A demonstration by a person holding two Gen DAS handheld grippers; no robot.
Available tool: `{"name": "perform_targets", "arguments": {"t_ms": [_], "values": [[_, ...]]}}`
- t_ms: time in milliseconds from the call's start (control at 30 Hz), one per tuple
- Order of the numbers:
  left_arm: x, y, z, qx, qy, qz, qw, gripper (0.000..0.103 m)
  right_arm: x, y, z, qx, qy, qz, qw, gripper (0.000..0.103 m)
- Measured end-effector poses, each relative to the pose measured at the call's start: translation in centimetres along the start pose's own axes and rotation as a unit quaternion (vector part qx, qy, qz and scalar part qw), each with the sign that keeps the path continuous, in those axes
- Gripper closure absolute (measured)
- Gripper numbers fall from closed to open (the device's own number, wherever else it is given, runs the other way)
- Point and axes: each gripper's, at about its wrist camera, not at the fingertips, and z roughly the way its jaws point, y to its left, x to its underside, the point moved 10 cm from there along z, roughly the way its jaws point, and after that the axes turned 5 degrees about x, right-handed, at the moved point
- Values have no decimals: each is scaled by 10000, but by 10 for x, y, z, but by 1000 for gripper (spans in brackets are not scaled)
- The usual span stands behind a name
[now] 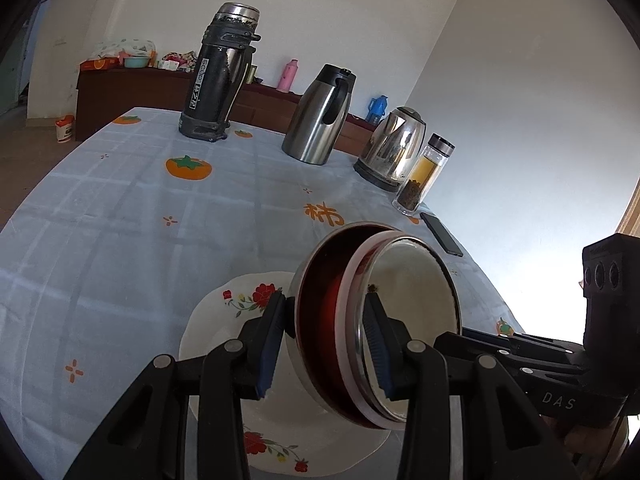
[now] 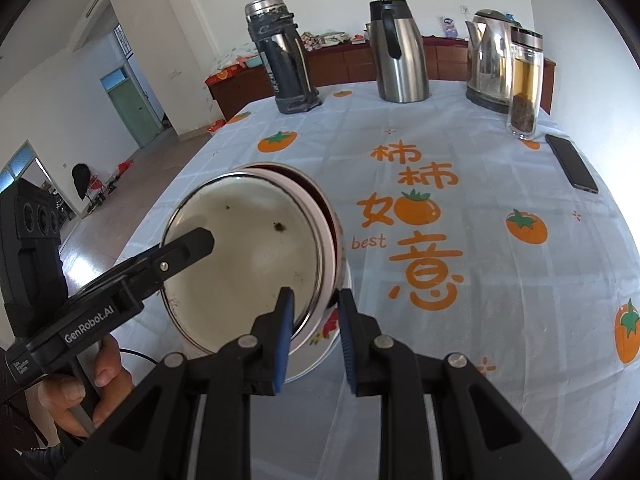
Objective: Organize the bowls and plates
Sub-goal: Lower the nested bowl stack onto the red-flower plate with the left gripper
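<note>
Left to right along the far edge of the table (image 2: 500,320), a worn black flask (image 1: 218,76), a steel jug (image 1: 320,116) with a black handle, an electric kettle (image 1: 394,148) and a glass tea bottle (image 1: 426,172) are standing in a row. A dark phone (image 1: 442,234) is lying flat just this side of the tea bottle. All five are sitting well apart from the work in front.

Nearer the front edge, a white flowered plate (image 1: 224,328) is resting on the persimmon-print cloth. Over it, a stack of metal bowls (image 1: 340,320) is being held tilted on edge, the red inner wall of the outer bowl and the pale soiled inside of the inner bowl (image 2: 240,256) both showing.

The left gripper (image 1: 326,344) is clamping the stack's rim, one pad outside and one inside. The right gripper (image 2: 314,336) is gripping the same rim on its lower right side, its jaws standing narrowly apart across the wall. A hand (image 2: 80,388) is holding the left gripper's handle at the lower left of the right wrist view.
</note>
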Motion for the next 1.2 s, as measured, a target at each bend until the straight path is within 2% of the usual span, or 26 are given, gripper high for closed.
{"name": "perform_targets", "arguments": {"t_ms": [933,1200], "values": [[11,21,-17,-324,72,-135,9994,61,6,27,4,-95,82,-241,9996,79],[15,26,-18,-384,135,-150,9991,61,10,29,12,-129,223,-246,9994,79]]}}
